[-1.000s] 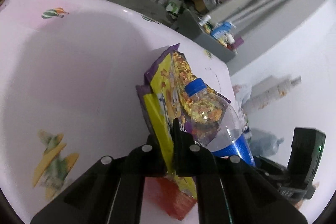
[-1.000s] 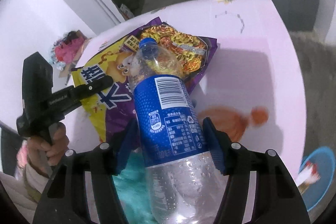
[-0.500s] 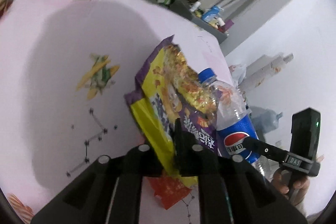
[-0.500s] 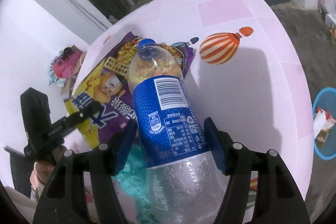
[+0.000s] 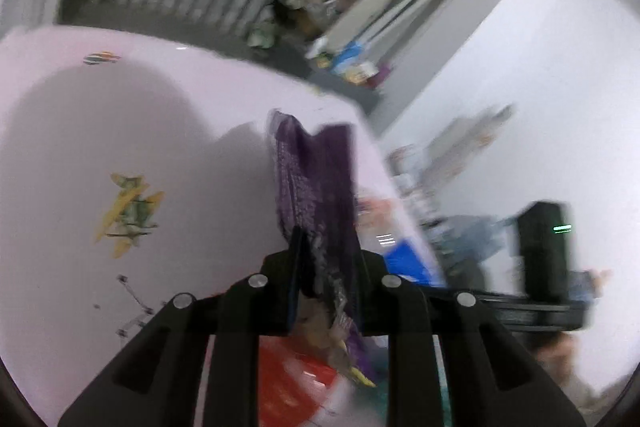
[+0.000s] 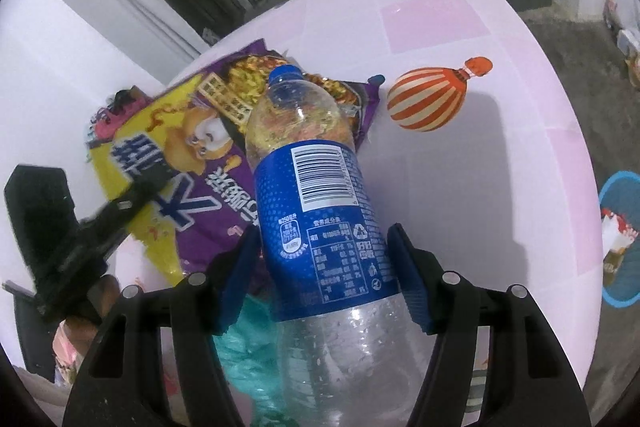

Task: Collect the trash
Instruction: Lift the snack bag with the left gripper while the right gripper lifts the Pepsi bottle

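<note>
Left wrist view: your left gripper has just been easing its jaws apart, with the purple-and-yellow foil snack bag upright between them, over the pink bench. Right wrist view: your right gripper clamps the clear plastic bottle with blue label, cap pointing away. The blue bin sits on the floor, far right beyond the bench edge; nothing blocks that way.
</note>
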`<state>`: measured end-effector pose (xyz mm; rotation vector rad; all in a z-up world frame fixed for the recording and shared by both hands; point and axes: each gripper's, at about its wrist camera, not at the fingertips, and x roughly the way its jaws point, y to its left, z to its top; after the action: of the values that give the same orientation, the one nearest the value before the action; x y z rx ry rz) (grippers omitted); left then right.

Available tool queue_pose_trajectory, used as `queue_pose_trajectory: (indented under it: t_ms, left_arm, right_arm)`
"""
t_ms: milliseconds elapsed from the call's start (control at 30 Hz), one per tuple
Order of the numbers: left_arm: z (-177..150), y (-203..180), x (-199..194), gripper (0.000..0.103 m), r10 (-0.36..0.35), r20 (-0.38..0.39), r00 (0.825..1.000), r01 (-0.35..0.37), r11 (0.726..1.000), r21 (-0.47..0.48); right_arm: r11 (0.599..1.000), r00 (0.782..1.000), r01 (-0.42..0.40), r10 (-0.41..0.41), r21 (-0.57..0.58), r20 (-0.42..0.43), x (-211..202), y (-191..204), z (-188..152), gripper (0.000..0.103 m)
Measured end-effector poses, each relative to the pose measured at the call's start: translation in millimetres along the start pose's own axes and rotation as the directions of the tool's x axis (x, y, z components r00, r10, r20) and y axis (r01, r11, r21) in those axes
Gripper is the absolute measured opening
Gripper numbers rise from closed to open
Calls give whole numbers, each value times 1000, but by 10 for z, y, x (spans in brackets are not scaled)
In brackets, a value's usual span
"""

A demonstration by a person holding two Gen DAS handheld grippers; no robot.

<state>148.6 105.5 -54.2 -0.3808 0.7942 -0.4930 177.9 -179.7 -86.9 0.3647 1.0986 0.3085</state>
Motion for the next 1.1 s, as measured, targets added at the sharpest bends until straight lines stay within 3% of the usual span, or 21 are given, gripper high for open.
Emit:
queue_pose_trajectory:
  t_ms: [67,267,333,500,767,1100]
  left_arm:
    - [-16,-8,133,19,95,-34,995,-94,995,29]
    - [-48,-53,231,19,168,-43,985,-164,983,81]
    - [-55,-116,278,10,218,-35,975,-213,970,121]
    - [-72,-125,330,7,250,-33,968,-242,957,161]
    - [-96,-249,351,5,299,4,954,-291,927,236]
    - [-123,-301,355,5,321,18,947,-314,912,265]
  right_arm:
    - [1000,1000,0,0,1,1,-8,19,-19,61]
    - [1000,1000,-1,1,12,0,29,63,-41,62]
    - [1000,1000,6,-6,7,-8,43,75,-34,63]
    - [998,998,56,-56,-42,10,-43,156,97,69]
    - [990,995,104,-103,-99,15,49,243,216,70]
    - [989,993,114,-115,-98,-3,130,215,230,60]
